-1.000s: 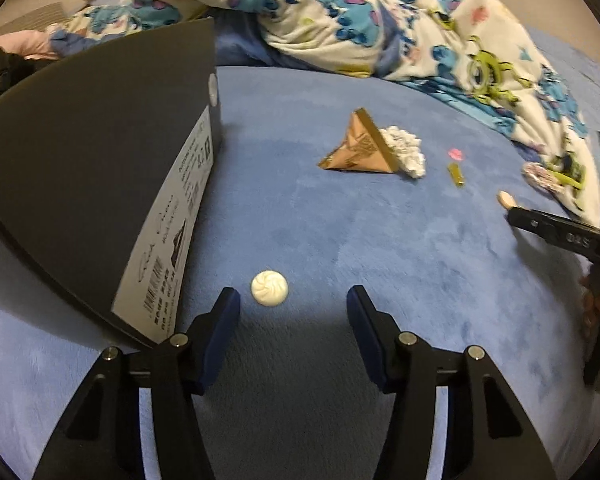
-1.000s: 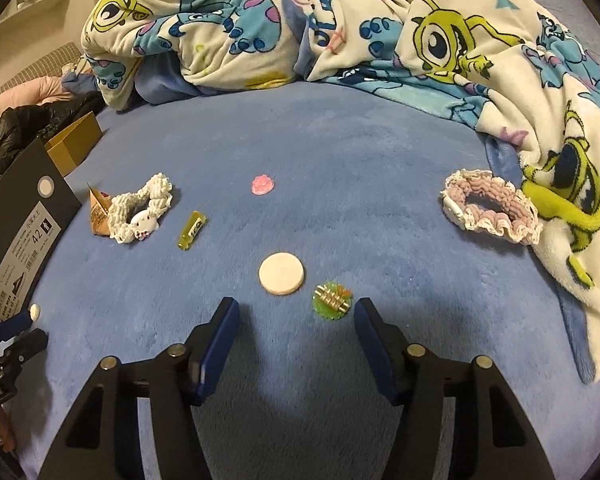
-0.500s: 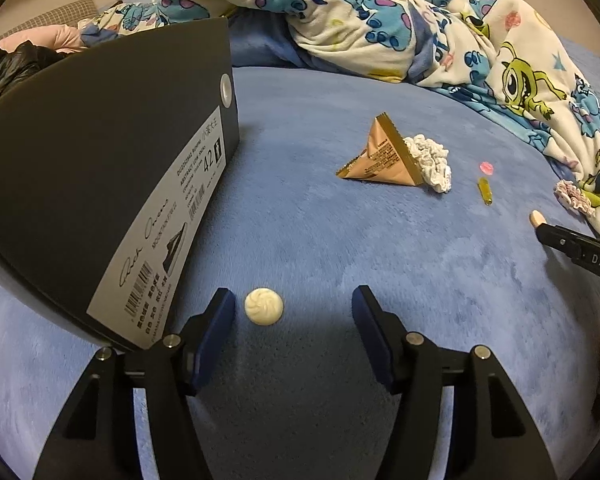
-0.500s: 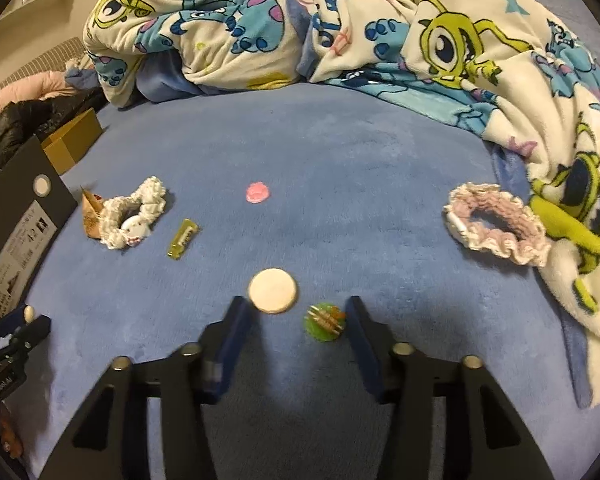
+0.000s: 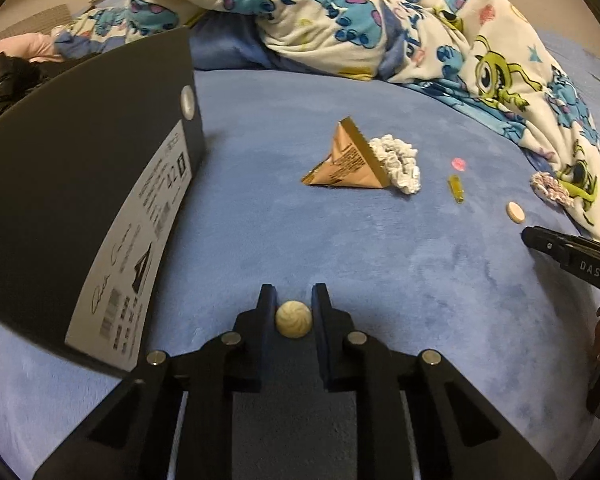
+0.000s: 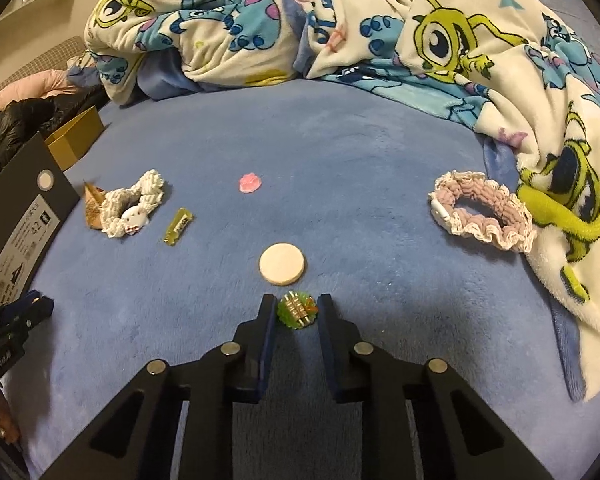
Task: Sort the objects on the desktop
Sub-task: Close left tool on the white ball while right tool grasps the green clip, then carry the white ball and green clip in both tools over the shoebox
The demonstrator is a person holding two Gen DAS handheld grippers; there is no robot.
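Left claw (image 5: 293, 307) pinching a cream swirl button (image 5: 293, 319) beside a black shoebox (image 5: 80, 184), right claw (image 6: 297, 311) closed around a green charm (image 6: 297, 310), both on the blue bed (image 6: 340, 168).

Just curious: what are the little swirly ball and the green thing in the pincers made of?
Swirled ball: cream, matte, spiral grooves; probably resin or plastic, possibly candy. Green piece: translucent, glossy, likely plastic, with metallic-looking bars across it.
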